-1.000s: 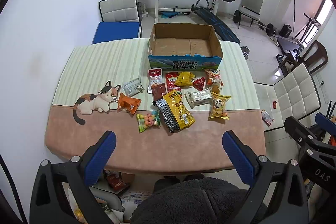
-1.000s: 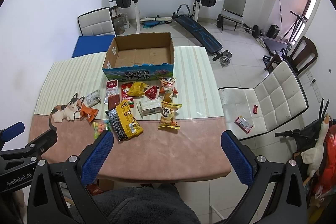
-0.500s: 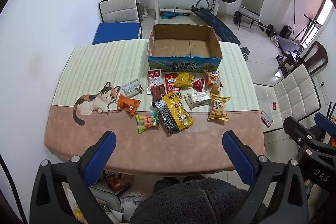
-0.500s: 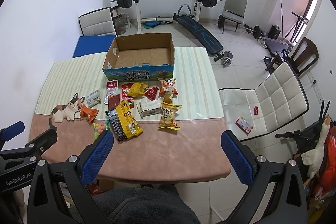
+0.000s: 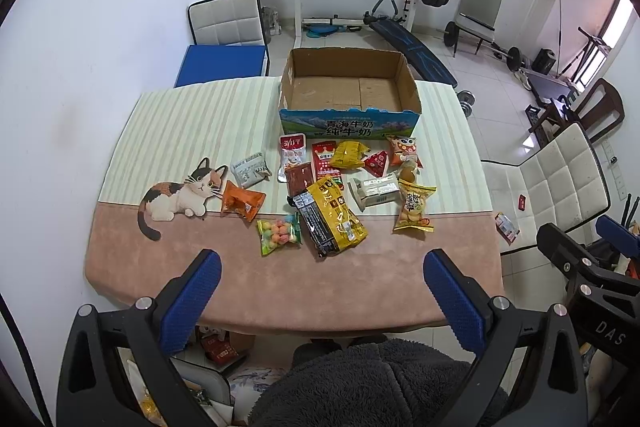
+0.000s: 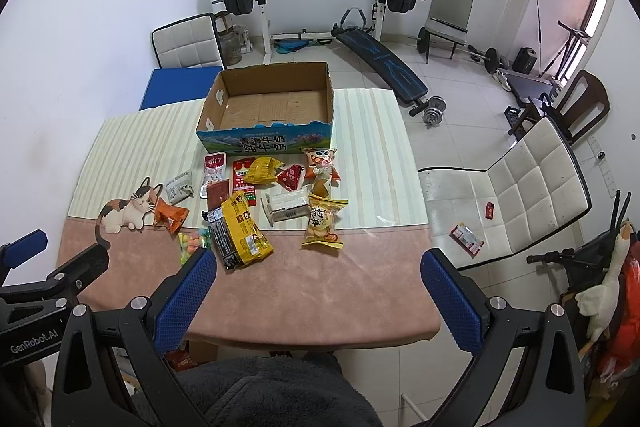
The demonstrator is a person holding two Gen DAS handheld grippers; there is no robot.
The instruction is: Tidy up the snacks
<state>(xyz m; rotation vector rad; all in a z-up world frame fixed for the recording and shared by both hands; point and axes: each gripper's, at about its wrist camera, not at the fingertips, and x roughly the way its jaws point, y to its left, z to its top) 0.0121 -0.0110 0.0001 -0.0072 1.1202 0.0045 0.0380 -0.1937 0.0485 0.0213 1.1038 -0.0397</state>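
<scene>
Left wrist view: snacks [image 5: 336, 187] lie heaped before the empty box [image 5: 348, 91], ready for packing; left gripper [image 5: 320, 291] and right gripper [image 6: 318, 291] hover spread, holding nothing.

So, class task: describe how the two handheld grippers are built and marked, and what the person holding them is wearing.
Both grippers, the left gripper and the right gripper, share one build: black angular frames with silver screws, and jaws lined with blue dimpled pads. White lettering marks the frames: "GenRobot.AI" on the left one, "DAS" on the right. No cables show. The person wears a dark grey fleecy garment.
</scene>
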